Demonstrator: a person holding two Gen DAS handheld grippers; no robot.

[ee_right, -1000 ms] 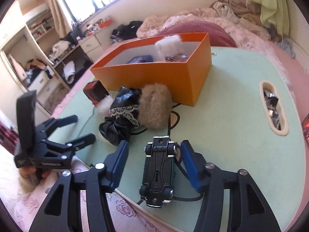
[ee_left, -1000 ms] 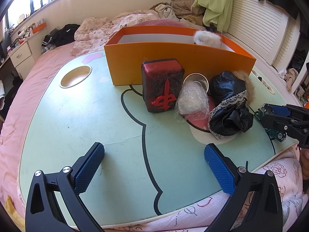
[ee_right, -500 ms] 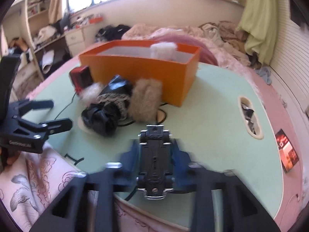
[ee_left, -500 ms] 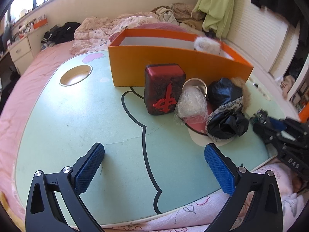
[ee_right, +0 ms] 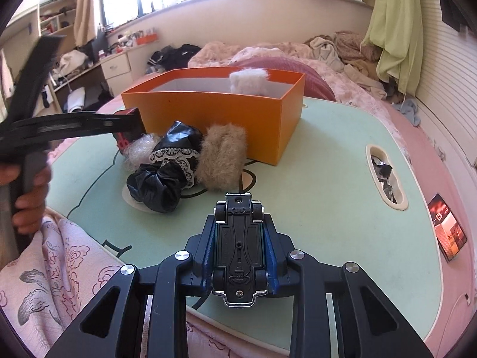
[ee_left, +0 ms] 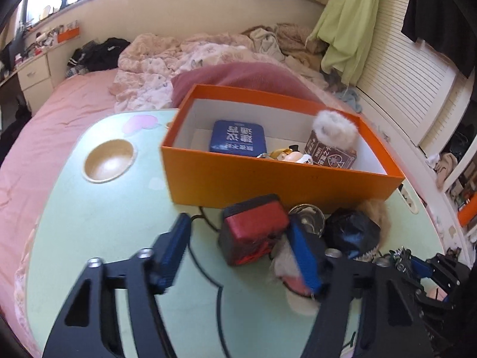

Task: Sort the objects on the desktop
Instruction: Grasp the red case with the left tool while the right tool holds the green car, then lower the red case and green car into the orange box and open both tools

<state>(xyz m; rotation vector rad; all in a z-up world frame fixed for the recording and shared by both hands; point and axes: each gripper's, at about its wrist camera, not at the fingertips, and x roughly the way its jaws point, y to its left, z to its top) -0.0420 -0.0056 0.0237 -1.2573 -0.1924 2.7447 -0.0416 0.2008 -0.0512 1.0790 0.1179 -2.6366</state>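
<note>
My right gripper [ee_right: 239, 247] is shut on a black toy car [ee_right: 239, 250], held upside down above the near edge of the green table [ee_right: 328, 185]. My left gripper [ee_left: 238, 247] is open, raised over the table, with the red mahjong-tile block [ee_left: 253, 232] between its fingers; whether they touch it I cannot tell. The orange box [ee_left: 280, 179] stands behind the block and holds a blue tin [ee_left: 237, 140], a brown card box [ee_left: 331, 152], a white fluffy item [ee_left: 334, 126] and a small figurine [ee_left: 290, 156]. The box also shows in the right wrist view [ee_right: 214, 113].
Beside the red block lie a clear plastic wad [ee_right: 138, 149], a black scrunchie with lace [ee_right: 164, 176], a tan fluffy item [ee_right: 222, 156] and a glass [ee_left: 307, 219]. The table has a round cup recess [ee_left: 108, 164] and a slot [ee_right: 386, 176]. Pink bedding surrounds the table.
My left gripper rose and moved forward toward the red block, now looking down into the box. My right gripper closed on the toy car and lifted it.
</note>
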